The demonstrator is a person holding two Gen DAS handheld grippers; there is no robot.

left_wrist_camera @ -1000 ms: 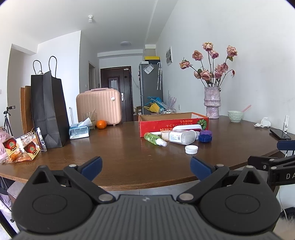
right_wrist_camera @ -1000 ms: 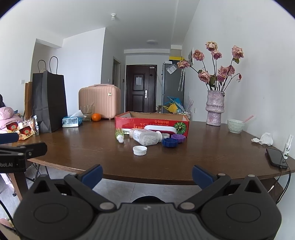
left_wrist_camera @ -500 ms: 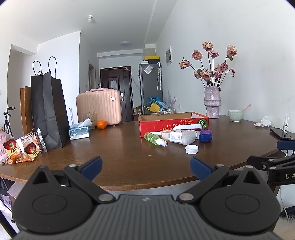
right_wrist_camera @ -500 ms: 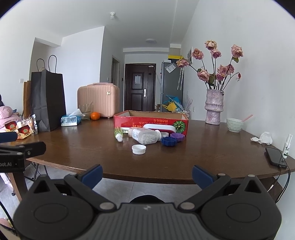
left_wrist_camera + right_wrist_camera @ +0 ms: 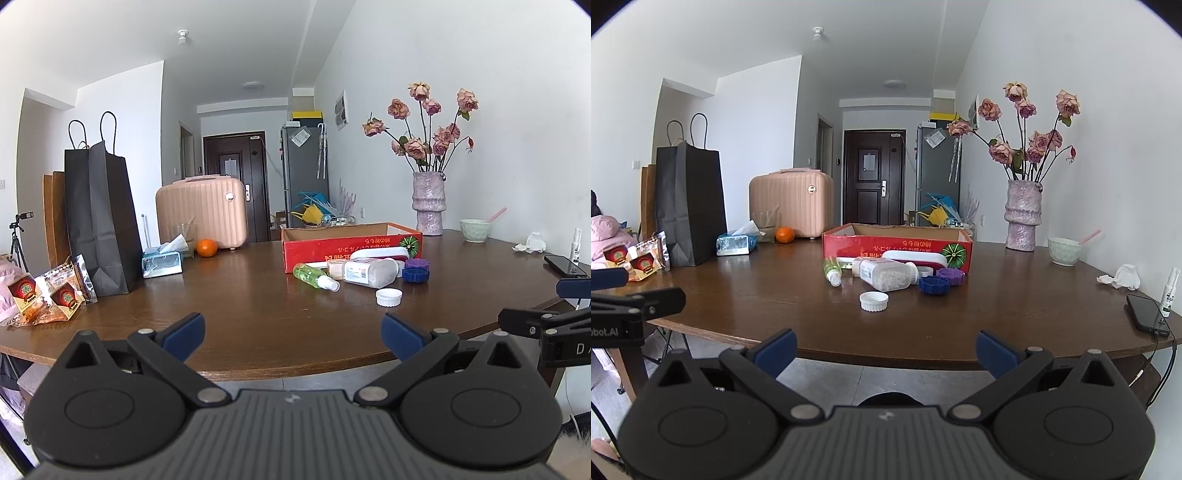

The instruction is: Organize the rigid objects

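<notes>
The bottles, caps and red box are being kept mid-table, well beyond both pairs of jaws. The left gripper and right gripper are being held wide open, gripping nothing, short of the table edge.

Left hand-held gripper spread empty, table, red box, green bottle lying beside it

The red box is hiding its inside behind its front wall; its upside-down print is staying too small to read.
</notes>
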